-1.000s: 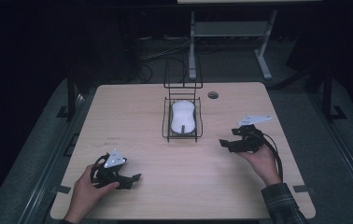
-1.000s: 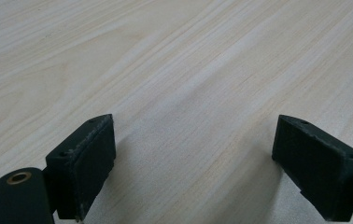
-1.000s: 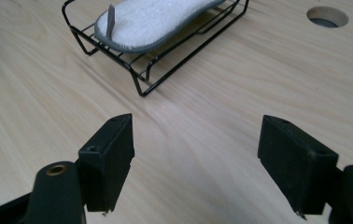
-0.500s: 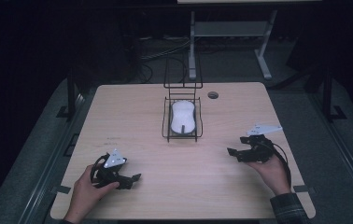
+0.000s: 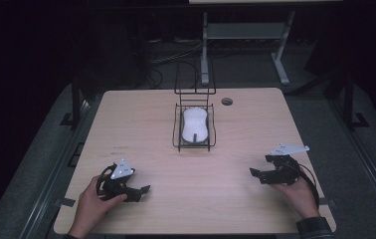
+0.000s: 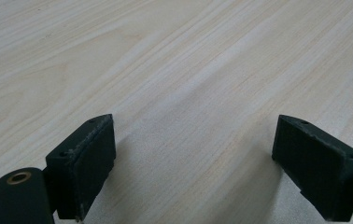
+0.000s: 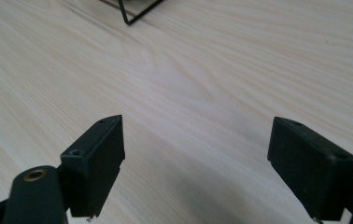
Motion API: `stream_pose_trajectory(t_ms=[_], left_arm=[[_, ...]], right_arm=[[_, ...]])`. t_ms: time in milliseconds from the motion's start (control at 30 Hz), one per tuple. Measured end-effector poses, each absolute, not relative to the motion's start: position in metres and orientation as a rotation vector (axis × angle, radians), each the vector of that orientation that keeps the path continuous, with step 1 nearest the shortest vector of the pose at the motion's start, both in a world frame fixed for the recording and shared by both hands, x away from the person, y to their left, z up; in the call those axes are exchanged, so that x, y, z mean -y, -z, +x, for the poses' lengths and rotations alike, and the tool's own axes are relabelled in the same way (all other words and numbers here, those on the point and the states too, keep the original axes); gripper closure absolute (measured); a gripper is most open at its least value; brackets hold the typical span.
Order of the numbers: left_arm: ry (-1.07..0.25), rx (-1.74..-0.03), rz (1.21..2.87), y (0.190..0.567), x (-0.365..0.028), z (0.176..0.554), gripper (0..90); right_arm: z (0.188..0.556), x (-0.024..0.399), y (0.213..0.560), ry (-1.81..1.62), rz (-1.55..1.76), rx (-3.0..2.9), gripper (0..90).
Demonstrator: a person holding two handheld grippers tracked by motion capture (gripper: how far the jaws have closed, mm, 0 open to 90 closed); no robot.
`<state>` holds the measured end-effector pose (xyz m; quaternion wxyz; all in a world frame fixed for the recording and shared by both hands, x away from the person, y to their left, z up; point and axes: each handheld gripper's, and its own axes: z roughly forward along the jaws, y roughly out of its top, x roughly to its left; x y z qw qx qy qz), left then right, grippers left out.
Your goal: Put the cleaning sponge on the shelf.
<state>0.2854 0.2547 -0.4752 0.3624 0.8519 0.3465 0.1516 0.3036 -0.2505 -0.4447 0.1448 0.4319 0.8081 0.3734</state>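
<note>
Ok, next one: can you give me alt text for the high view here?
A white computer mouse lies in a black wire basket at the middle of a light wooden table. Near the table's front edge, a person's hands hold the left gripper and the right gripper, both open and empty.

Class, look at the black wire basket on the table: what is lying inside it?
Inside the wire basket lies a white computer mouse, lengthwise, nearly filling its floor. Whatever lies beneath the mouse is covered, and I cannot tell whether it touches the basket's sides.

One mouse (image 5: 195,125), one wire basket (image 5: 178,130), one table (image 5: 141,124), two grippers
</note>
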Motion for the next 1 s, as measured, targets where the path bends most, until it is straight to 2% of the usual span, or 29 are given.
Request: stream_pose_trajectory(t_ms=[100,633,1000], left_arm=[[-0.39,-0.892,2.194,0.475,-0.255,0.285,12.6],[-0.39,-0.891,2.194,0.475,-0.255,0.285,12.6],[-0.39,-0.892,2.194,0.475,-0.255,0.285,12.7]], right_arm=[[0.295,0.255,0.452,-1.051,1.243,-2.309,13.6],[0.272,0.267,0.479,-0.936,1.313,-2.286,9.6],[0.268,0.269,0.483,-0.973,1.298,-2.256,8.0]])
